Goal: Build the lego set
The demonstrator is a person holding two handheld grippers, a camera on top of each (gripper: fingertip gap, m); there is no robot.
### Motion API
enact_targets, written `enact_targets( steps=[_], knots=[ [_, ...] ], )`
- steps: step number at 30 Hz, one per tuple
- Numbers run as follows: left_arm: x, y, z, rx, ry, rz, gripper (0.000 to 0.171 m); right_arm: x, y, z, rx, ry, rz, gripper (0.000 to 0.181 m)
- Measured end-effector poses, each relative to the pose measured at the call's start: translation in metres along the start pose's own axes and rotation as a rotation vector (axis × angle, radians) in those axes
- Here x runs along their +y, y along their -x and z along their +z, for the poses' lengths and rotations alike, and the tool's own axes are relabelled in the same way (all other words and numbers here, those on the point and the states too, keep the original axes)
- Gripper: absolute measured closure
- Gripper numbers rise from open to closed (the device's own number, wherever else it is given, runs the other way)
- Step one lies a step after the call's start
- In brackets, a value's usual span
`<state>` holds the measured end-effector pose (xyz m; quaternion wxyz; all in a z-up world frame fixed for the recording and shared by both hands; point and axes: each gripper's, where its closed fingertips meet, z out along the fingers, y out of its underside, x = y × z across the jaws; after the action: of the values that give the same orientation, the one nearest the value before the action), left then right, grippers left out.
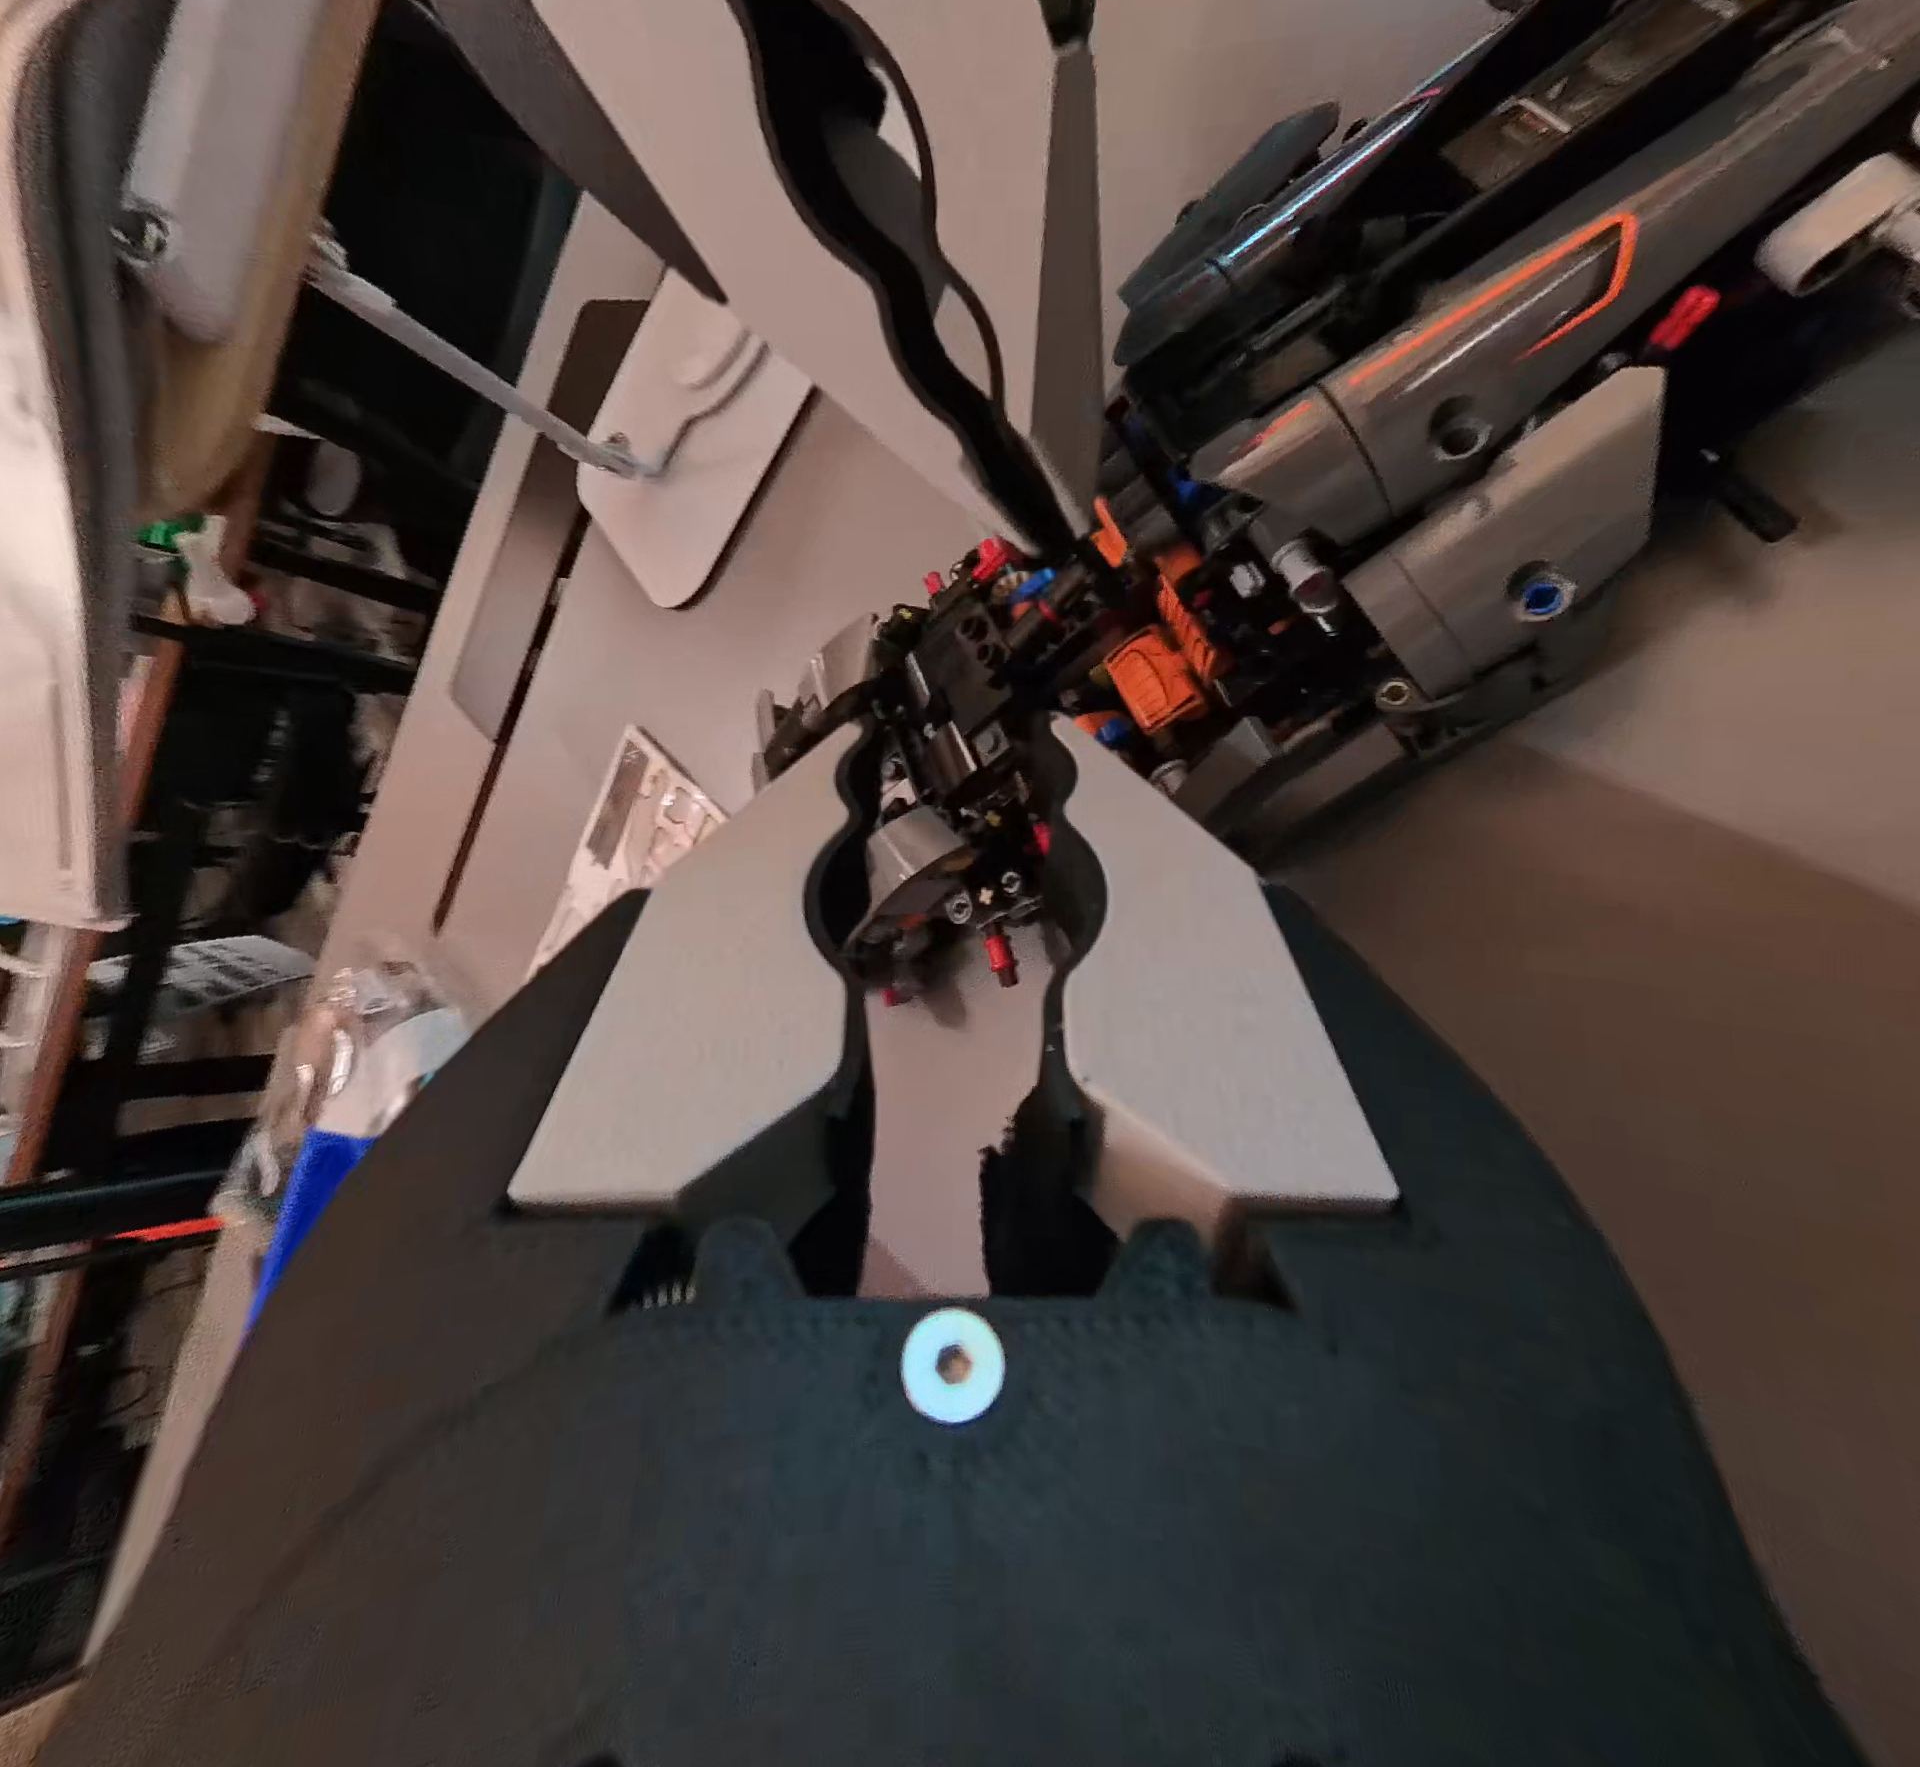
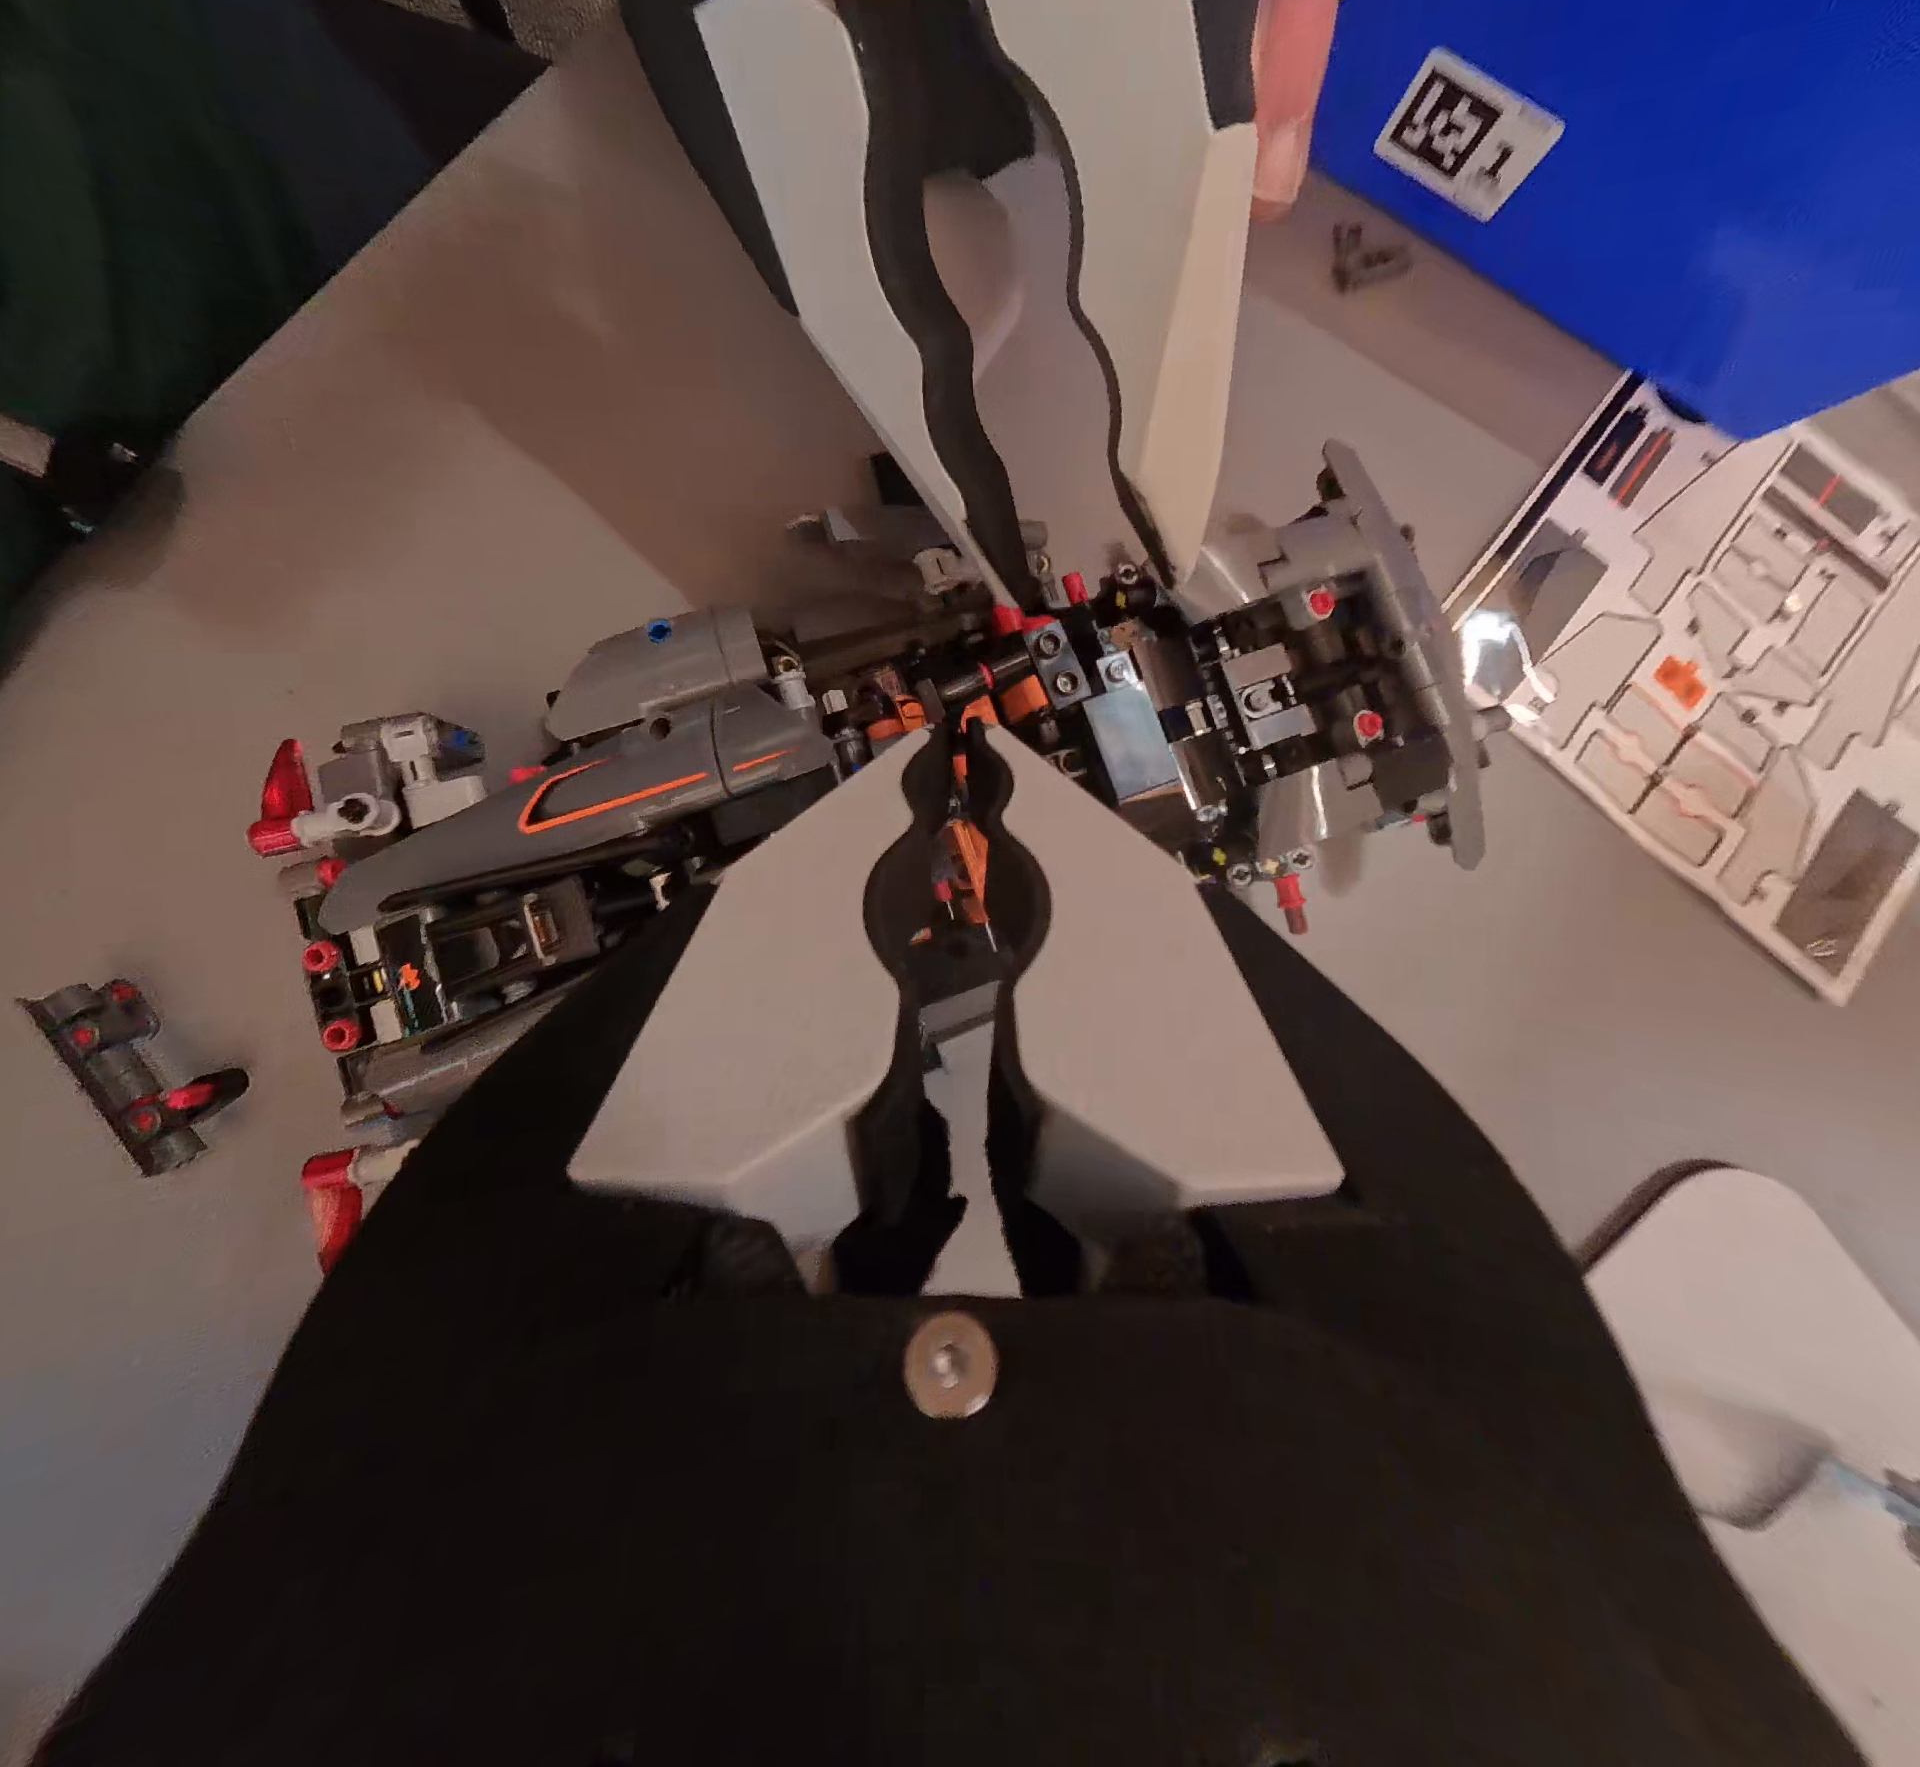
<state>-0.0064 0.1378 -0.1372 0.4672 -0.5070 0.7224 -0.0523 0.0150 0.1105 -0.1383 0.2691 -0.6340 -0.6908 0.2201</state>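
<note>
While the grey and orange lego car (image 2: 623, 782) lies across mid-frame on the pale table (image 2: 468, 429), my right gripper (image 2: 961, 741) pinches its orange middle and my left gripper (image 1: 951, 761) clamps the black end block (image 1: 956, 678). An instruction sheet (image 2: 1714, 678) lies at right.

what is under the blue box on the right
The blue box covers the top corner of a printed sheet lying flat on the table. How far the sheet runs beneath it, and whether anything else lies there, is hidden.
</note>
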Motion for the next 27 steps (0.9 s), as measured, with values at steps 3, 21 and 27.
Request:
enact_targets(
  steps=[3,21,27],
  knots=[
    [0.004,-0.002,0.003,0.042,0.008,-0.027,0.145,0.009,-0.002,0.01,-0.014,0.037,0.058,0.181],
    [0.014,-0.011,0.015,0.22,0.028,-0.11,0.144,0.0,-0.001,0.024,-0.134,0.048,0.207,0.181],
    [0.013,-0.014,0.016,0.238,0.049,-0.097,0.145,0.003,0.003,0.024,-0.204,0.047,0.258,0.181]
  ],
)
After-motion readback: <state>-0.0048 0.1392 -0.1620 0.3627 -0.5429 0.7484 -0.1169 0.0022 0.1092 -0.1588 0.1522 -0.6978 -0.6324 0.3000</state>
